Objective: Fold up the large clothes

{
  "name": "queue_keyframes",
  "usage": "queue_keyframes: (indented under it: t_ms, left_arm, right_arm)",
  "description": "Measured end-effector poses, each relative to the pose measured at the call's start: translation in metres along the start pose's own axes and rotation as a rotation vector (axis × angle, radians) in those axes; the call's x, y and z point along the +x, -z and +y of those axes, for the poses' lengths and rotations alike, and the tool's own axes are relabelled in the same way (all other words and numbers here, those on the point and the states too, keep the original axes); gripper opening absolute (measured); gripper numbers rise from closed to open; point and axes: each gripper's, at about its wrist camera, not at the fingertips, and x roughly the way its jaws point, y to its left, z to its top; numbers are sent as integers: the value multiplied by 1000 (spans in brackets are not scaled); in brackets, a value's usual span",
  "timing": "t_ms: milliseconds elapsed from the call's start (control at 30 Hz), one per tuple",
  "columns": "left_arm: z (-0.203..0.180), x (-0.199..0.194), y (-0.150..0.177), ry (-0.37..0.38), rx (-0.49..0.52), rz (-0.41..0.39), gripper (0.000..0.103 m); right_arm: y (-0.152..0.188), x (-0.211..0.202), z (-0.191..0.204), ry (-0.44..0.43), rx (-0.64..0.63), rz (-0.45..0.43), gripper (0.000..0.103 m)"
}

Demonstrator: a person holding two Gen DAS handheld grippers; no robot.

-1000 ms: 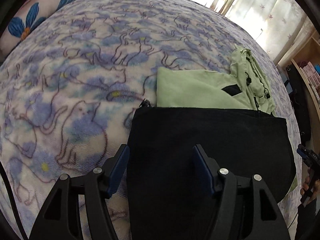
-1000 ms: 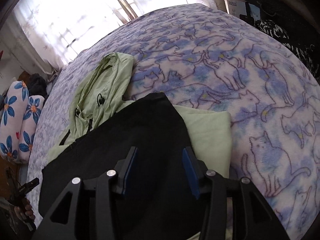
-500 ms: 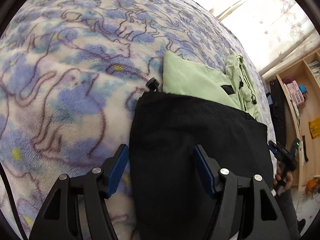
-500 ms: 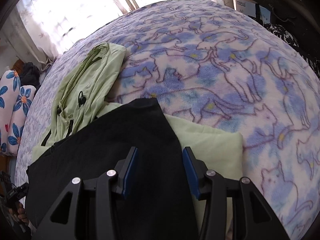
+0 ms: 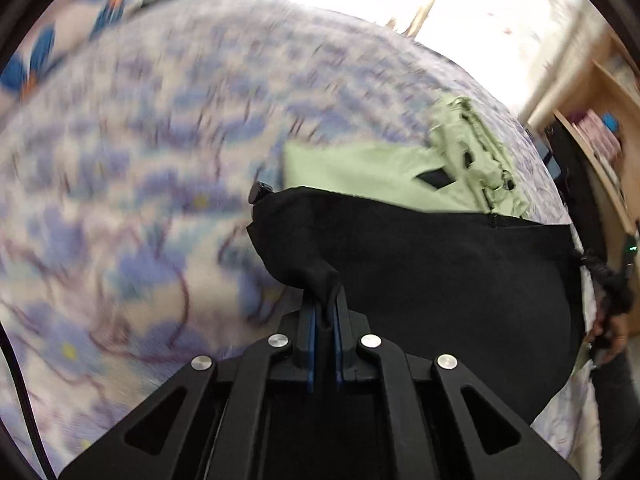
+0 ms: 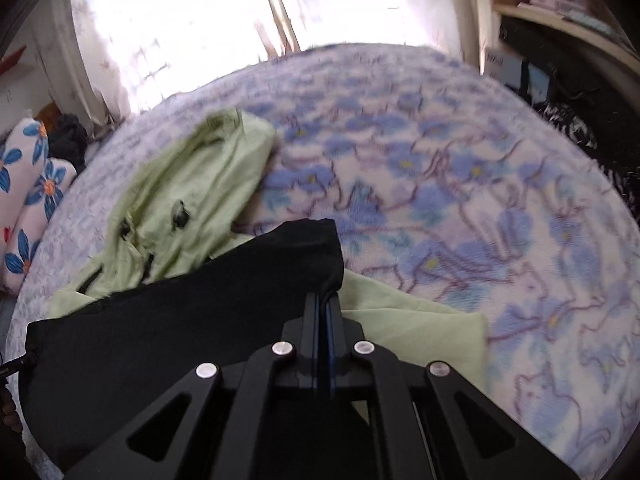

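A black garment (image 5: 440, 280) lies over the near half of a light green hooded jacket (image 5: 360, 172) on the bed. My left gripper (image 5: 324, 304) is shut on a bunched left corner of the black cloth, which rises in a small peak at the fingertips. In the right wrist view the same black garment (image 6: 180, 320) spreads to the left, and my right gripper (image 6: 326, 296) is shut on its right edge. The green jacket (image 6: 192, 200) shows its hood beyond and a flat panel to the right of the fingers.
The bed carries a fleece blanket (image 6: 460, 200) with blue and purple cat outlines. Flowered pillows (image 6: 28, 184) lie at the far left. Wooden shelves (image 5: 600, 152) stand to the right of the bed. A person's hand (image 5: 608, 332) shows at the right edge. Bright curtains (image 6: 180, 20) hang behind.
Both grippers went from open over the black cloth to shut on it. Each now pinches a fold of its edge, and both views have shifted and blurred.
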Motion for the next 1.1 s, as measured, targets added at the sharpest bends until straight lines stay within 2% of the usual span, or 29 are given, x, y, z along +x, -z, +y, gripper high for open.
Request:
queue_keyframes:
  t_ms: [67, 167, 233, 333, 433, 500, 533, 633, 700, 767, 867, 1100]
  left_arm:
    - [-15, -16, -13, 11, 36, -52, 4]
    - [-45, -25, -40, -25, 133, -121, 4]
    - [-61, -17, -58, -72, 183, -145, 4]
    - [-72, 11, -77, -130, 206, -137, 4]
    - [-71, 65, -86, -247, 188, -51, 10]
    - [-63, 97, -84, -317, 148, 43, 27]
    - [-57, 110, -81, -335, 128, 88, 31]
    - [-55, 104, -77, -338, 111, 48, 39]
    - [-59, 89, -74, -341, 116, 21, 50]
    - [-66, 71, -68, -354, 133, -17, 51]
    - [-84, 46, -54, -358, 167, -51, 55]
    - [-130, 13, -11, -220, 173, -90, 56]
  right_arm:
    - [2, -30, -7, -1, 36, -56, 2]
    - [0, -59, -16, 43, 68, -120, 2]
    - [-5, -63, -20, 72, 78, -143, 2]
    - [-11, -44, -26, 105, 102, -120, 3]
    - [-10, -3, -35, 152, 139, -18, 6]
    - [-4, 19, -42, 190, 178, 70, 7]
    - [-1, 24, -45, 193, 205, 96, 8]
    - [3, 9, -47, 153, 245, 56, 9]
    - [4, -4, -39, 153, 214, 39, 9]
    - [6, -15, -26, 157, 165, 37, 9]
    - [13, -25, 1, 98, 125, 56, 9]
    - [47, -39, 103, -54, -54, 76, 9]
